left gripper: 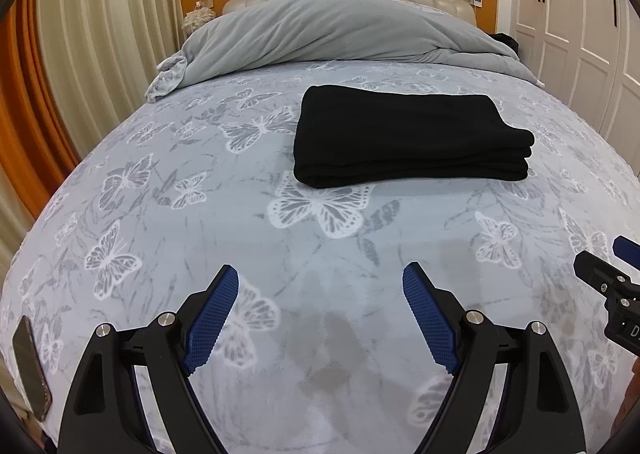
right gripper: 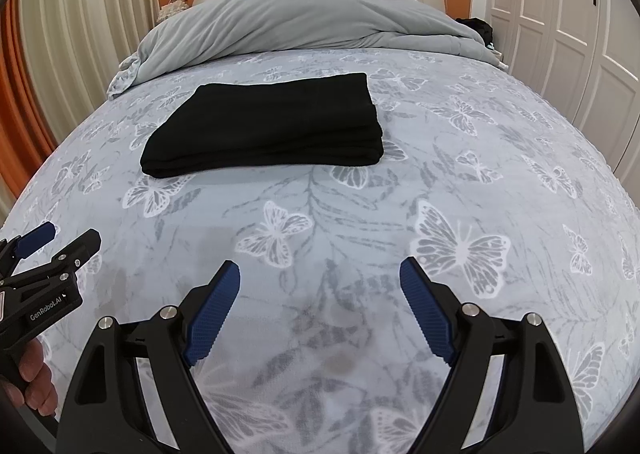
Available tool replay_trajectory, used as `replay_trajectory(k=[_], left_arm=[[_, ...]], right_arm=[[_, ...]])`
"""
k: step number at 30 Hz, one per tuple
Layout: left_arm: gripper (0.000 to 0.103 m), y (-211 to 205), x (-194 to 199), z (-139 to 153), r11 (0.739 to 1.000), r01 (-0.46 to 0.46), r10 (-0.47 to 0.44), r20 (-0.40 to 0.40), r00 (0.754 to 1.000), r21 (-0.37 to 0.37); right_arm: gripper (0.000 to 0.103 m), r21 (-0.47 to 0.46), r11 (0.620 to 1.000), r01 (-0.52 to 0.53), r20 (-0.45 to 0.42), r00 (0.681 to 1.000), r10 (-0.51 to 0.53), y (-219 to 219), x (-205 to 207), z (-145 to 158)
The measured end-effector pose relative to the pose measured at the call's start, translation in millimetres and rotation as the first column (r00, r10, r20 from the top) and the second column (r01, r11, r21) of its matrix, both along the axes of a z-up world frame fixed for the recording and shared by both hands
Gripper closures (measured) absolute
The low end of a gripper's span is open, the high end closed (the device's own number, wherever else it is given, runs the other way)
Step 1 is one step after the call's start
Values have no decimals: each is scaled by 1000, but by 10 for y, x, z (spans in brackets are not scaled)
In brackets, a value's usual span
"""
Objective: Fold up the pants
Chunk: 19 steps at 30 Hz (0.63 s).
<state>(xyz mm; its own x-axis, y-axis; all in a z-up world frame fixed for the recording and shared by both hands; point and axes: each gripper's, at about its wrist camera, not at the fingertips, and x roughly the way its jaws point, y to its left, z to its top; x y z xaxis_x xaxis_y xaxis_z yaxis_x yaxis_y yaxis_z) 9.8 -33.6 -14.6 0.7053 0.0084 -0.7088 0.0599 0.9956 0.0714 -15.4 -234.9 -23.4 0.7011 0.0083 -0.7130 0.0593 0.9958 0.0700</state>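
One bed [left gripper: 168,190] fills both views, its butterfly-print cover bearing a rumpled grey duvet [left gripper: 328,30] near the headboard. Black pants [left gripper: 408,134] lie folded mid-bed, well apart from both grippers. Left gripper [left gripper: 320,282] and right gripper [right gripper: 320,276] hover with jaws wide, empty. Phone [left gripper: 31,366] lies at the bed's left edge.

The only fully readable text is "GenRobot.AI", printed in white on the black body of the left gripper [right gripper: 56,244]. A cut-off white "D" shows on the right gripper [left gripper: 600,266].
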Motion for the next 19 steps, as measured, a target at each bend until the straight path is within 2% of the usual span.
replay_trajectory(k=[5, 10, 19], left_arm=[[21, -25, -22, -3, 1000, -3, 3, 11, 1000, 7], [22, 19, -61, 34, 998, 2, 1, 43, 999, -63], [24, 20, -30, 13, 999, -15, 16, 24, 1000, -39]], right_arm=[[23, -2, 1000, -3, 0, 1000, 3, -8, 4, -7], [23, -2, 1000, -5, -1, 1000, 5, -4, 4, -8], [23, -10, 1000, -14, -7, 1000, 14, -50, -7, -46]])
